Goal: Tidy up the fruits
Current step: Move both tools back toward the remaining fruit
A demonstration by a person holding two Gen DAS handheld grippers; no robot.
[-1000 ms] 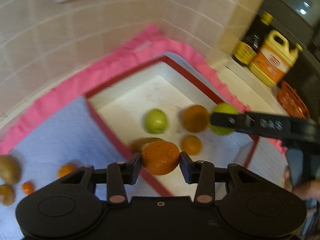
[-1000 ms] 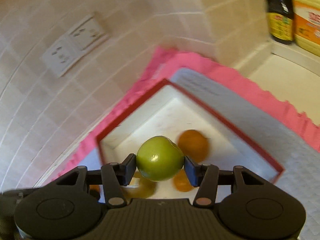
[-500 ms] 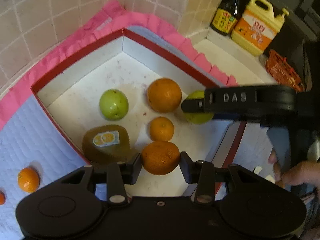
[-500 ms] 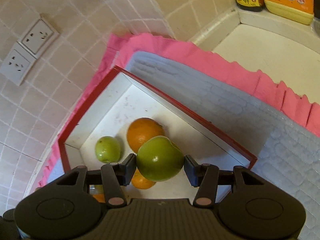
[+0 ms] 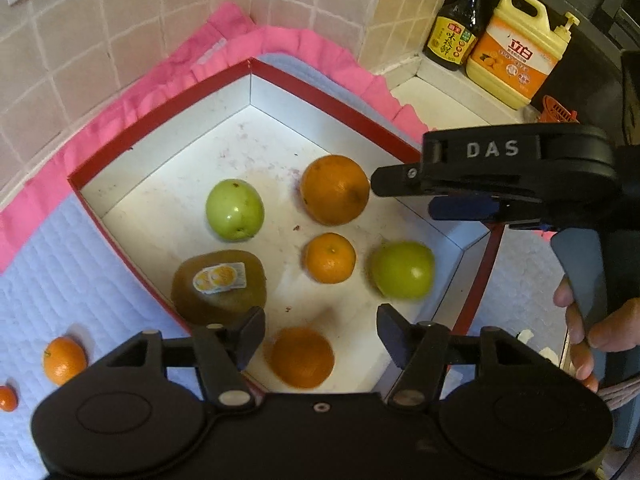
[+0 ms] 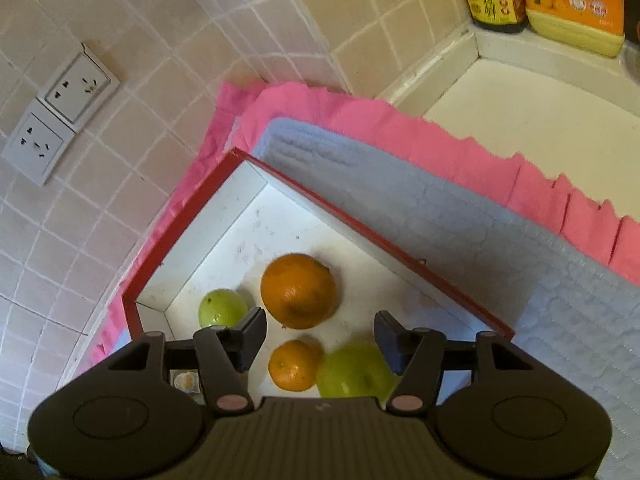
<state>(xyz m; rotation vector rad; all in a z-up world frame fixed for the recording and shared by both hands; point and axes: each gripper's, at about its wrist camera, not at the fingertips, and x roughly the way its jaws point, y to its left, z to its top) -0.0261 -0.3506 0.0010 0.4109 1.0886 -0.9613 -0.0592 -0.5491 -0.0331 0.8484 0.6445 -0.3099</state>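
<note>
**A:** how far along are you?

**B:** Six fruits are in the red-rimmed box (image 5: 360, 114) now. My left gripper (image 5: 320, 334) is opening, pads clear of the orange (image 5: 302, 356) near the front corner. The right gripper (image 6: 320, 338) is opening too, green apple (image 6: 354, 372) loose by the right wall.

**A:** what's left?

**B:** Two small oranges (image 5: 64, 360) on the mat (image 5: 60, 272), left of the box.

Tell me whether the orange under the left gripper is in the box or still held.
In the box. The orange lies on the white floor of the red-rimmed box, clear of both pads of the left gripper, whose jaws are opening.
</note>
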